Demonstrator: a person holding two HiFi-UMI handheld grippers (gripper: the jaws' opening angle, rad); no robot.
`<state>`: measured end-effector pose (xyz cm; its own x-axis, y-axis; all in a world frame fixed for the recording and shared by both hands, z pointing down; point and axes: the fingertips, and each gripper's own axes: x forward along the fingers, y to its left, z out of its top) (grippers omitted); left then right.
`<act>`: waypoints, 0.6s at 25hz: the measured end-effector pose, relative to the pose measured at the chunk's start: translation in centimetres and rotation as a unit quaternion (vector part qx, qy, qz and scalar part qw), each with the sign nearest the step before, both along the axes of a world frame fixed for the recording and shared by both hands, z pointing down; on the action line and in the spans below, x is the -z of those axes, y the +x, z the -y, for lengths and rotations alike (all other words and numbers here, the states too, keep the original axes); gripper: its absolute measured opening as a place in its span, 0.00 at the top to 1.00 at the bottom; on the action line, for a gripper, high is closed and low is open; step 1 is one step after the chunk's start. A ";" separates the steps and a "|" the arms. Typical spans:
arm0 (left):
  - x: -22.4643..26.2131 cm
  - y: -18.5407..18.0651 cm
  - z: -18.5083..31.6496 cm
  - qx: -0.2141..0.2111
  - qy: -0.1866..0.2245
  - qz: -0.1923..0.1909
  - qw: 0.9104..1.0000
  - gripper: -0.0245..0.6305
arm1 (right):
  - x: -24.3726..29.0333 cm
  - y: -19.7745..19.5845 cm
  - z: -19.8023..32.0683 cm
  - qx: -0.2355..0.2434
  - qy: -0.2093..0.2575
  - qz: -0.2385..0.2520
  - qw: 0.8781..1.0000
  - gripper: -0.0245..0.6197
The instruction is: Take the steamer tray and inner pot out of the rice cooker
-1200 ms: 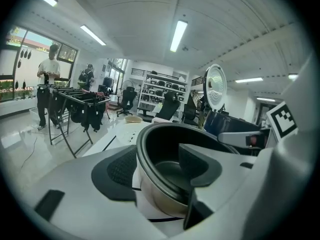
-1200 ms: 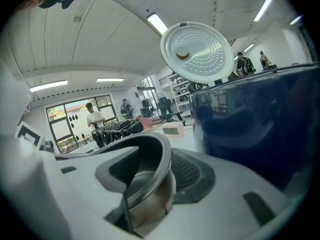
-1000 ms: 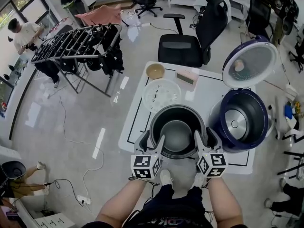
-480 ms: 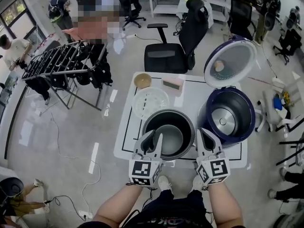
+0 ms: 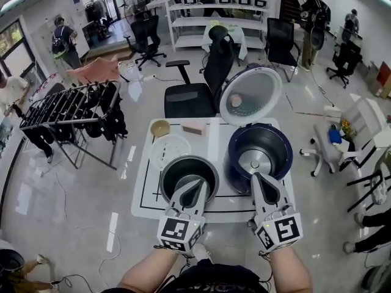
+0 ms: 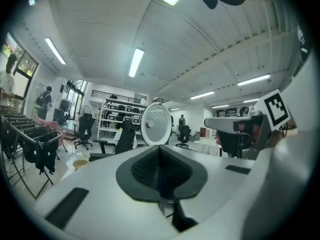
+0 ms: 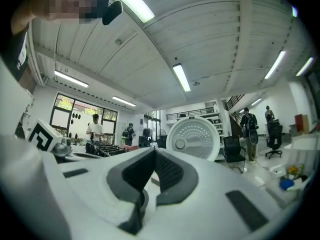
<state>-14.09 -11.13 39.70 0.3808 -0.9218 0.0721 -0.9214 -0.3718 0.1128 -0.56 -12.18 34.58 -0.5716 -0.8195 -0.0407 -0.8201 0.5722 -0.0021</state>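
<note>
The dark inner pot [image 5: 188,174] stands on the white table [image 5: 144,195], left of the open navy rice cooker [image 5: 258,154]. The cooker's round lid [image 5: 250,96] stands up behind it. The white steamer tray [image 5: 170,149] lies flat behind the pot. My left gripper [image 5: 197,189] hovers over the pot's near rim, shut with nothing held. My right gripper [image 5: 259,180] hovers at the cooker's near edge, also shut and empty. In the left gripper view the shut jaws [image 6: 159,171] point level at the lid [image 6: 159,125]. In the right gripper view the closed jaws [image 7: 151,173] face the lid [image 7: 192,136].
A small tan bowl [image 5: 160,127] and a flat box [image 5: 194,129] sit at the table's far edge. A black office chair [image 5: 194,93] stands behind the table. A drying rack with dark clothes [image 5: 67,108] is at the left, a white chair [image 5: 351,136] at the right.
Both grippers rose from the pot's two sides, where they stood open, and closed with nothing in them. The pot stayed on the table. The head view tilted up toward the room.
</note>
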 end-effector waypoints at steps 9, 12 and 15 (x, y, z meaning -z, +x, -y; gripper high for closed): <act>-0.4 8.2 -7.2 0.010 -0.015 0.014 1.000 0.96 | -1.1 8.0 -6.0 0.021 -0.018 0.002 1.000 0.96; -0.3 10.5 -10.3 0.019 -0.018 0.018 0.999 0.96 | -1.3 9.7 -8.6 0.040 -0.020 -0.001 0.999 0.96; -0.7 12.0 -13.3 0.038 -0.022 0.019 0.999 0.96 | -2.0 11.0 -10.9 0.058 -0.030 -0.003 0.998 0.96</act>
